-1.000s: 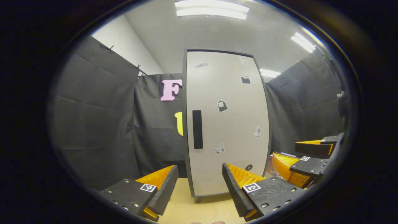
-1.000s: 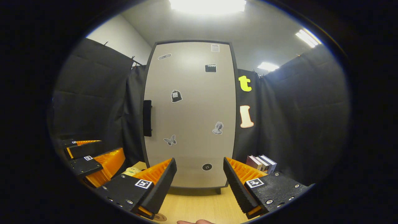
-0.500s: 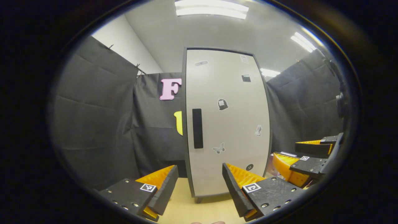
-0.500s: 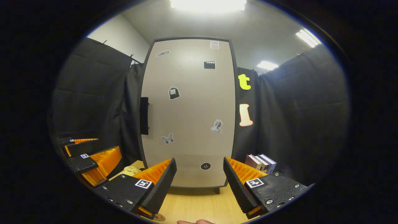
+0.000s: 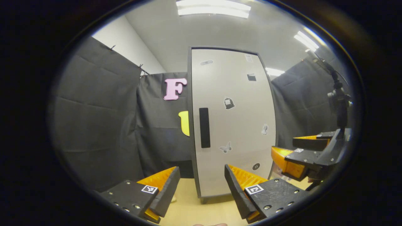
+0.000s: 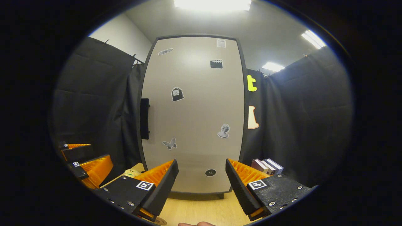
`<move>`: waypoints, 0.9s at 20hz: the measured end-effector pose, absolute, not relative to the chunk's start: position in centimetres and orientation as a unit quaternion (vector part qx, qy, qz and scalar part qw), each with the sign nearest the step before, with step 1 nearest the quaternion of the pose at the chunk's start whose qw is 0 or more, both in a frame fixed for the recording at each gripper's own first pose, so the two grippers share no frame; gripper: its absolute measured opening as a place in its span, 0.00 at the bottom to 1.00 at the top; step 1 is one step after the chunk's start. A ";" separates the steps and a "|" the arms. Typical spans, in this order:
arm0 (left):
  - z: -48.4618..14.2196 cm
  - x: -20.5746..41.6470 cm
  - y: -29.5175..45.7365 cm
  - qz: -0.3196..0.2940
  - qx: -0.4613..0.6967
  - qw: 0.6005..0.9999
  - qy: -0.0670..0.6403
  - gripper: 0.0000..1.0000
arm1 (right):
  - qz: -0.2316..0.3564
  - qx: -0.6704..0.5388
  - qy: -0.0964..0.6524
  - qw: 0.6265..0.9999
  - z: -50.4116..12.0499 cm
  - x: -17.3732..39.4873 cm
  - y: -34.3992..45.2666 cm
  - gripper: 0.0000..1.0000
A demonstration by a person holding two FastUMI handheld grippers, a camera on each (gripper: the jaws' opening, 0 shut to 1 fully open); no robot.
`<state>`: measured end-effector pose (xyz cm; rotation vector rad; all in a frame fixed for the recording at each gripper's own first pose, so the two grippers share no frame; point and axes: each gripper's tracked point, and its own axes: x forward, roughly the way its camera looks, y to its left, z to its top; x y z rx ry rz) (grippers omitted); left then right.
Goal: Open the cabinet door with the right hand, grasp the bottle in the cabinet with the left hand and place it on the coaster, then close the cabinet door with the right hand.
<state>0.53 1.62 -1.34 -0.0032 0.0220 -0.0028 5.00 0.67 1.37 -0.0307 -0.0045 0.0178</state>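
Since a second ago the right gripper (image 6: pixel 202 179), jaws parted and empty, has edged closer to the shut, smooth matte cabinet door (image 6: pixel 191 113) filling centre frame, its flat bar handle (image 6: pixel 144 118) mid-left; left gripper (image 5: pixel 202 185) likewise spread and empty.

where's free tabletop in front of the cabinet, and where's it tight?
Bare wood runs along the table between the right claw and the cabinet foot. In the left gripper view, another strip lies left of the cabinet base before the left claw. Crowded: books to the cabinet's right, a pale object to its left.
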 end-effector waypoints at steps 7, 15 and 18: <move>-3.6 -3.6 4.0 0.031 0.010 0.999 0.035 0.85 | 0.070 -0.024 -0.024 0.997 5.1 10.8 7.2 0.94; -5.7 -8.7 8.4 0.084 0.028 0.994 0.065 0.85 | 0.131 -0.037 -0.043 0.990 6.0 15.2 15.9 0.94; -6.7 -9.9 9.5 0.097 0.019 0.992 0.080 0.85 | 0.131 -0.055 -0.024 0.990 4.3 17.5 17.5 0.94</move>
